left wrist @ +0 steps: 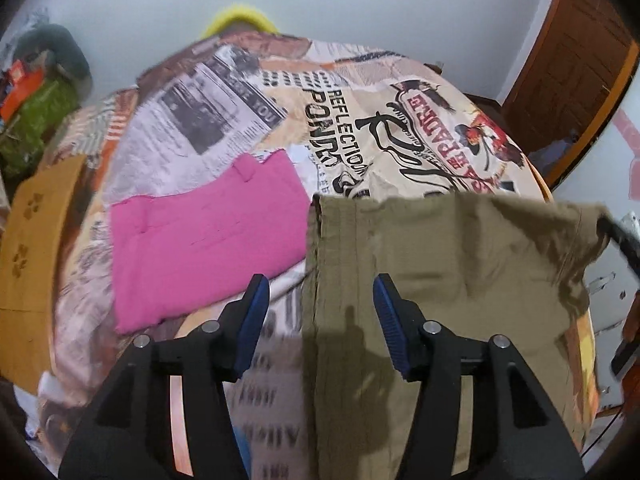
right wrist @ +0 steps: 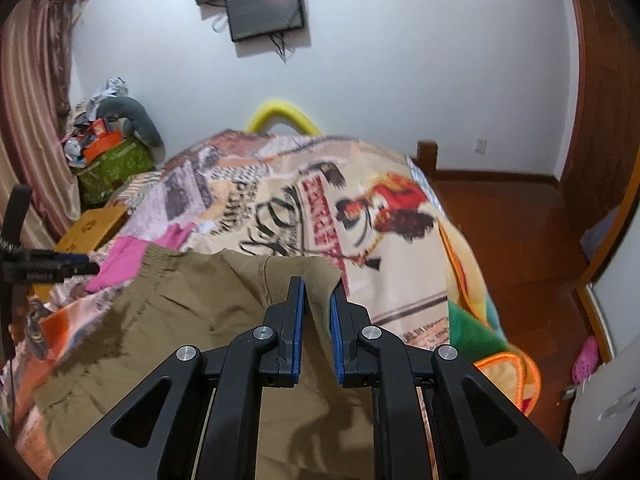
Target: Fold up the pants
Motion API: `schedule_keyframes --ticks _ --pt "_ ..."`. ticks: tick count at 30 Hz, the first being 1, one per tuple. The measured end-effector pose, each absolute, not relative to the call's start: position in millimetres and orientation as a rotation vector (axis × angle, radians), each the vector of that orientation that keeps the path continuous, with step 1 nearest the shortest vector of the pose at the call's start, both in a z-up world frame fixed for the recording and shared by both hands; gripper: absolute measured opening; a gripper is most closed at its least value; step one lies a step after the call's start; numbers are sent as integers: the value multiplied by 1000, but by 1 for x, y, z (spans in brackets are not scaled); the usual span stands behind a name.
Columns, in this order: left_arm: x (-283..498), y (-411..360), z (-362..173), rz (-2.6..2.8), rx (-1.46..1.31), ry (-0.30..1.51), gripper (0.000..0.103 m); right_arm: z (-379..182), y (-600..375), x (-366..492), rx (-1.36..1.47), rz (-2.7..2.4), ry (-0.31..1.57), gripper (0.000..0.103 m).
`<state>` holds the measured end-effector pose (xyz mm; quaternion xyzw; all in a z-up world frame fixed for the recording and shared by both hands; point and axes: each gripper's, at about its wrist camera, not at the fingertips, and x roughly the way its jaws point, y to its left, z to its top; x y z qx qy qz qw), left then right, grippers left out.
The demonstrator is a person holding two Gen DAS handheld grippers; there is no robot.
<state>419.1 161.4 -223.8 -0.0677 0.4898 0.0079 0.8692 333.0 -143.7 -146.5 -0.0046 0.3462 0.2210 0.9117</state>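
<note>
The olive pants (left wrist: 440, 272) lie spread on the bed, over a quilt (left wrist: 400, 128) printed with newsprint and lettering. The left gripper (left wrist: 318, 304) hangs above the pants' left edge with its blue-padded fingers (left wrist: 256, 320) spread wide apart — nothing sits between them; that edge of the cloth runs up the gap below, with bare quilt under the left finger and olive fabric under the right one.

The right gripper (right wrist: 318, 300) is at the far right corner of the pants (right wrist: 192, 320). Its pads are drawn close together, and a raised fold of the olive cloth stands in the narrow gap between them; whether the pads actually pinch it or only flank it, I cannot tell. The fabric drapes back from there toward the gripper's body and off to its left.

Ahead and left of the left gripper, just beside the olive pants, lies a folded pink garment (left wrist: 204, 236) — seen from the right gripper it peeks out beyond the pants' far left edge. Further left of it a cardboard box (left wrist: 32, 232) rests at the bed's side. The left gripper's tip (right wrist: 76, 266) shows at the left edge of the right wrist view.
</note>
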Motion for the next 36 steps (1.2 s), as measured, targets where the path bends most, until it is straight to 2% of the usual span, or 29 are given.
schedule_keyframes --ticks 6,13,14,15,17,18,19,20,23,36 --pt "479 170 -260 2 -201 1078 58 -188 -155 355 9 435 772 11" --pt "509 180 -286 -63 -349 1096 58 -210 -167 370 48 428 802 11" --pt "511 181 -287 -75 -376 1097 56 -211 -169 370 51 427 802 11" --pt "513 182 -289 -94 -413 1103 49 -212 -169 371 53 425 808 11" --pt "514 179 -290 -99 -427 1115 43 -212 -171 369 60 425 810 11" --pt "513 176 -288 -90 -412 1108 37 -211 -172 368 64 426 810 11" --pt "511 172 -285 -75 -381 1100 32 -211 -173 368 68 428 811 11" --pt "508 168 -281 -54 -338 1092 21 -209 -174 366 72 428 809 11" --pt "499 163 -264 -38 -301 1073 14 -201 -174 363 72 430 801 11" --pt "404 142 -153 -15 -82 832 13 -115 -182 324 77 434 666 11"
